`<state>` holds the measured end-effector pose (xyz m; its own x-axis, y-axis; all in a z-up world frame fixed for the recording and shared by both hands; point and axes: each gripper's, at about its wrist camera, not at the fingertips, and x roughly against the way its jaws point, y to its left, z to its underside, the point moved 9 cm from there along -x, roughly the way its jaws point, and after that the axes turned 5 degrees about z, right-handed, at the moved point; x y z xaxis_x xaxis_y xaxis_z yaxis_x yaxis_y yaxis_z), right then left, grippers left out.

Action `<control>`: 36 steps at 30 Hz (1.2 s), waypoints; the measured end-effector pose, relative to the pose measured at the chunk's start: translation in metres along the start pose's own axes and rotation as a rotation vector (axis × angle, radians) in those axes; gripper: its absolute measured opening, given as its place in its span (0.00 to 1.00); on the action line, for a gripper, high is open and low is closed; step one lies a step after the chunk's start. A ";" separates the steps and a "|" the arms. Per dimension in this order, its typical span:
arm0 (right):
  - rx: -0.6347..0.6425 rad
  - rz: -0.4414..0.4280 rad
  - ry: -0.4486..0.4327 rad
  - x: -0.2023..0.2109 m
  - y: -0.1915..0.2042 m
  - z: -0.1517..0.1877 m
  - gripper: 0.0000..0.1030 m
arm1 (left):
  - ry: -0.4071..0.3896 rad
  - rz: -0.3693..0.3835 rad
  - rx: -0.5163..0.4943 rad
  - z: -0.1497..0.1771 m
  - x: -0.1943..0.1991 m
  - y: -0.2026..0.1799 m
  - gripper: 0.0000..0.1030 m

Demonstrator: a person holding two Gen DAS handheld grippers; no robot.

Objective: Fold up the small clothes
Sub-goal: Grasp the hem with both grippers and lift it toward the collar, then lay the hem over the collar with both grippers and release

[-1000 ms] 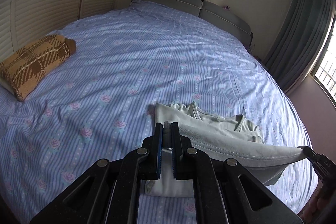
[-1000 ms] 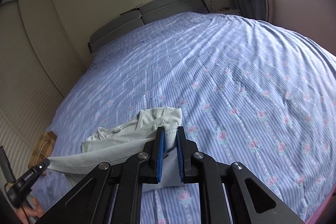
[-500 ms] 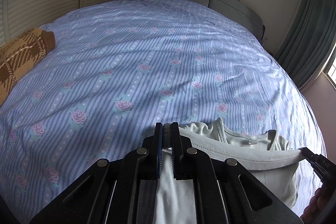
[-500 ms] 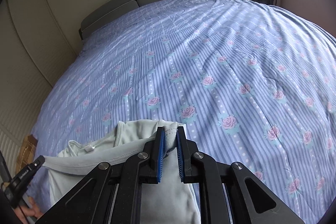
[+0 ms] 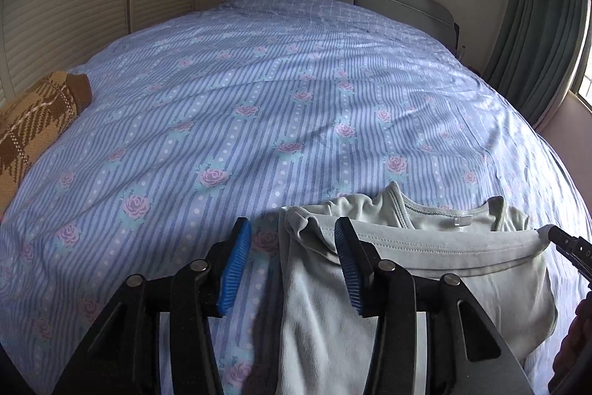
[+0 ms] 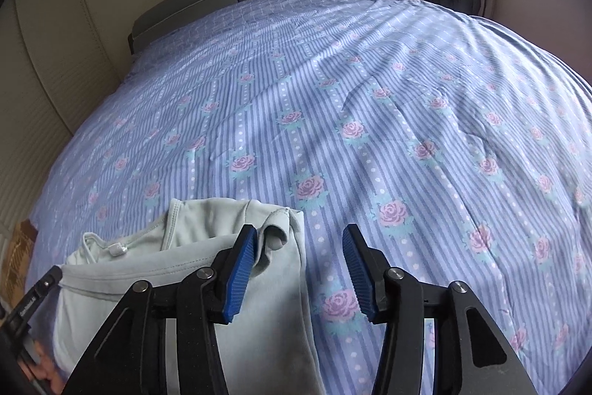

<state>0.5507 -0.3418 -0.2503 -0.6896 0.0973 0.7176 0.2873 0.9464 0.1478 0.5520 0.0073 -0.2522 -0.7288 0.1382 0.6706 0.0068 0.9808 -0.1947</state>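
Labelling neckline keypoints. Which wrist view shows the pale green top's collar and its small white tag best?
Left wrist. The collar of the pale green top faces the lens, with the white tag near its middle. In the right wrist view the collar sits at the left edge, partly folded over, its tag seen obliquely.

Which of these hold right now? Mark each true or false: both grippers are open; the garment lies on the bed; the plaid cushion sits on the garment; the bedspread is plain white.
1. Both the left gripper and right gripper are open. True; their jaws have just been opening.
2. The pale green garment lies on the bed. True.
3. The plaid cushion sits on the garment. False; it lies apart, near the bed's edge.
4. The bedspread is plain white. False; blue stripes with roses.
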 end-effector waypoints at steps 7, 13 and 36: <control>0.146 -0.026 -0.102 0.046 0.031 0.007 0.54 | 0.038 0.113 -0.118 0.021 0.023 -0.048 0.48; 0.282 -0.042 -0.055 0.037 0.068 0.035 0.54 | 0.156 0.154 -0.176 0.044 -0.003 -0.072 0.48; 0.256 0.058 0.015 -0.041 0.078 -0.020 0.54 | 0.173 0.143 -0.118 -0.021 -0.068 -0.057 0.49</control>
<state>0.6144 -0.2782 -0.2545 -0.6668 0.1509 0.7298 0.1468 0.9867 -0.0699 0.6153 -0.0547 -0.2718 -0.5864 0.2887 0.7568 0.1892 0.9573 -0.2185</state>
